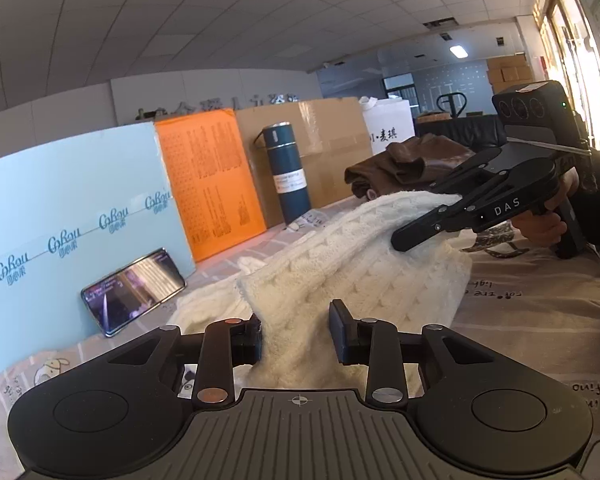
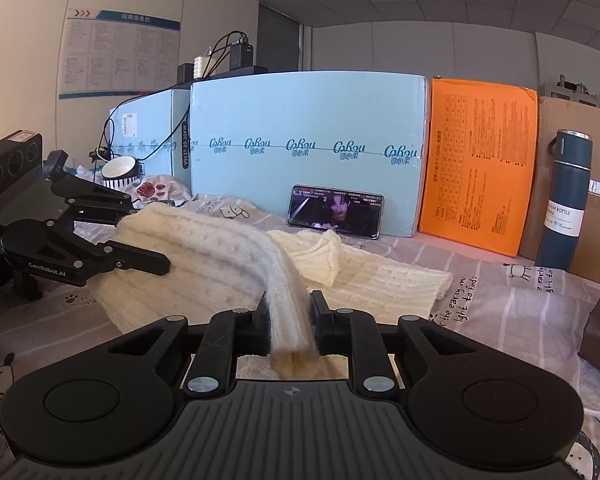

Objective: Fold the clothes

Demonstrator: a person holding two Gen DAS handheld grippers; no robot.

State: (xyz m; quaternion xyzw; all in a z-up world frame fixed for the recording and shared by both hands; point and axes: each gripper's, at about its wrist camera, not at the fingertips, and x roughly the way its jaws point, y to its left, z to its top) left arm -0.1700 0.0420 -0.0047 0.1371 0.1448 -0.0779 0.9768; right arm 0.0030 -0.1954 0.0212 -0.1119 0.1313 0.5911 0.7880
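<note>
A cream cable-knit sweater (image 1: 340, 264) lies on the grey printed sheet (image 1: 520, 300). Part of it is lifted into a ridge between the two grippers. My left gripper (image 1: 298, 334) is shut on a thick bunch of the knit, which fills the gap between its fingers. In the right wrist view, my right gripper (image 2: 290, 312) is shut on a doubled edge of the sweater (image 2: 204, 248). The left gripper (image 2: 152, 236) shows at the far left, at the sweater's other end. A hand holds the right gripper (image 1: 400, 240) above the sweater's right side.
Along the back stand a light blue box (image 2: 308, 140), an orange box (image 2: 476, 168) and a cardboard box. A phone (image 2: 336, 212) leans on the blue box and a dark blue bottle (image 2: 564, 200) stands at the right. A brown garment (image 1: 408, 164) lies behind the sweater.
</note>
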